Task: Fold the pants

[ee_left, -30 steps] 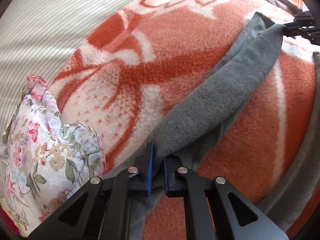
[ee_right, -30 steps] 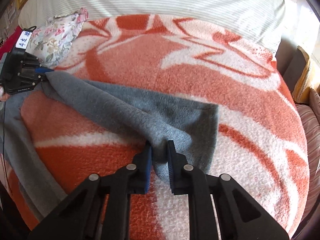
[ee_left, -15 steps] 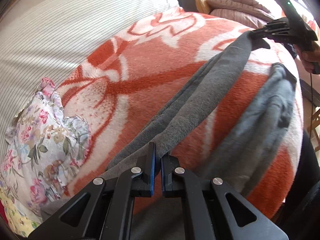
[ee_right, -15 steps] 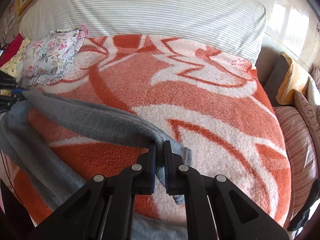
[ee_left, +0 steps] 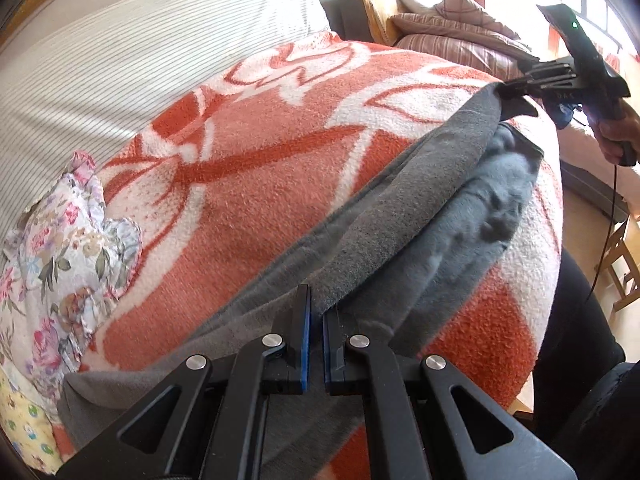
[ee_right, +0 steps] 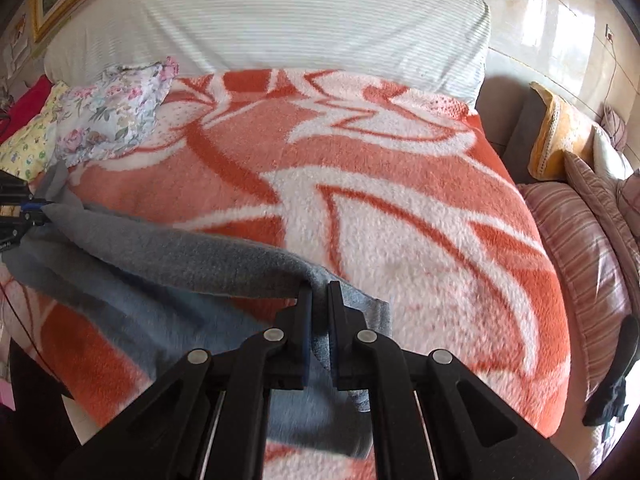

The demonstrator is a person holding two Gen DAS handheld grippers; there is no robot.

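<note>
Grey fleece pants [ee_left: 404, 216] lie stretched along the near edge of an orange and white blanket [ee_left: 256, 184]. My left gripper [ee_left: 314, 312] is shut on one end of the upper pant layer. My right gripper [ee_right: 318, 300] is shut on the other end of the pants [ee_right: 168, 256]. The upper layer is held taut between both grippers, above the lower layer [ee_left: 480, 224]. The right gripper [ee_left: 516, 90] shows at the far end in the left wrist view; the left gripper [ee_right: 34, 210] shows at the left edge in the right wrist view.
A floral cloth [ee_left: 60, 248] lies at the blanket's left end, also in the right wrist view [ee_right: 112, 112]. A striped white pillow [ee_right: 280, 28] lies behind. Striped and yellow cushions [ee_right: 568, 216] sit to the right. A wooden chair [ee_left: 624, 264] stands near the bed.
Both grippers have pulled the gripped pant layer back toward the near edge of the bed and over the other pant layer. Both stayed shut on the fabric.
</note>
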